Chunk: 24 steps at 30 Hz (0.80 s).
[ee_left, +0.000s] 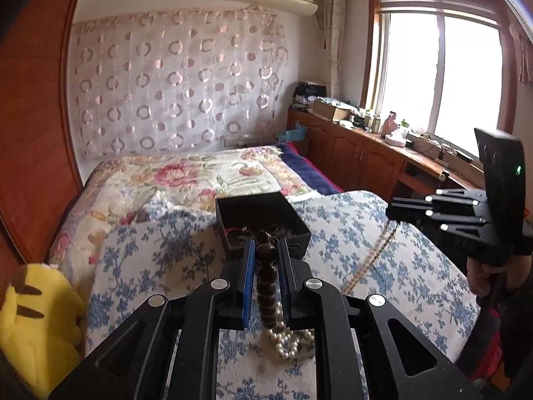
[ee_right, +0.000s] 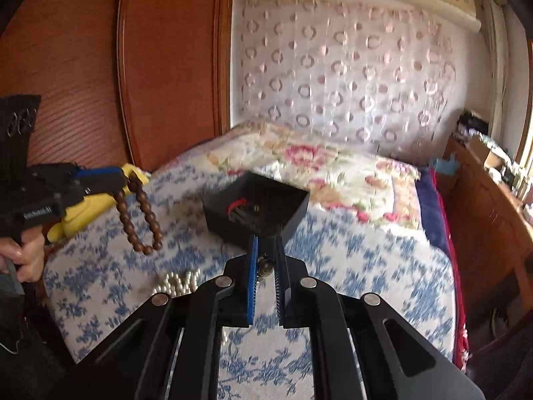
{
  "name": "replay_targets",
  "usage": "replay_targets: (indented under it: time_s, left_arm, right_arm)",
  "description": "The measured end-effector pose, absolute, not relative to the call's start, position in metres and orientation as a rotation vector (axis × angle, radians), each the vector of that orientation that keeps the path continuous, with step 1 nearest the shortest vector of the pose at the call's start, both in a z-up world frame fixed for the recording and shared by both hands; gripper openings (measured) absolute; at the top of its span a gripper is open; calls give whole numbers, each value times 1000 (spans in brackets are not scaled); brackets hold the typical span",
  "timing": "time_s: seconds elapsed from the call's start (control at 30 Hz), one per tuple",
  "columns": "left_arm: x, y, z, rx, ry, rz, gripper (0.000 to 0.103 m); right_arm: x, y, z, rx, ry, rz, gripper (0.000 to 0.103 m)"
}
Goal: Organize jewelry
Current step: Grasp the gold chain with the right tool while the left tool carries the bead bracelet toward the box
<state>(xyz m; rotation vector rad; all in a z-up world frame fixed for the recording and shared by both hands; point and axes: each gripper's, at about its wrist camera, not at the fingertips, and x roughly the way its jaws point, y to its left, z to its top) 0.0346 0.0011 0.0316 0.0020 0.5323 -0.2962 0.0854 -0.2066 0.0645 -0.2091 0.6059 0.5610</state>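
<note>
Our left tongs (ee_left: 266, 253) pinch the wooden bracelet (ee_right: 140, 213); right tongs (ee_right: 266, 250) grip the gold chain (ee_left: 373, 253), both lifted to drop into the box (ee_left: 260, 220) at twelve o'clock.

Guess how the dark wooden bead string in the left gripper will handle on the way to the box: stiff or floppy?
Likely floppy: the bead string hangs from the left gripper as a drooping loop. It will probably swing, since nothing supports it below. It may snag the black box rim.
</note>
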Motion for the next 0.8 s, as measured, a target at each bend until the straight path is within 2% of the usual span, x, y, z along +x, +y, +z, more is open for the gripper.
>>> replay_targets:
  time_s: [0.3,0.8]
  left_arm:
    - [51,-5,43,7,516,-307,12]
    - [109,-9,66,6,528,-322,12]
  right_arm:
    - [93,-203,109,-213,509,572,10]
    - [132,-192,142,-215,475,612,11]
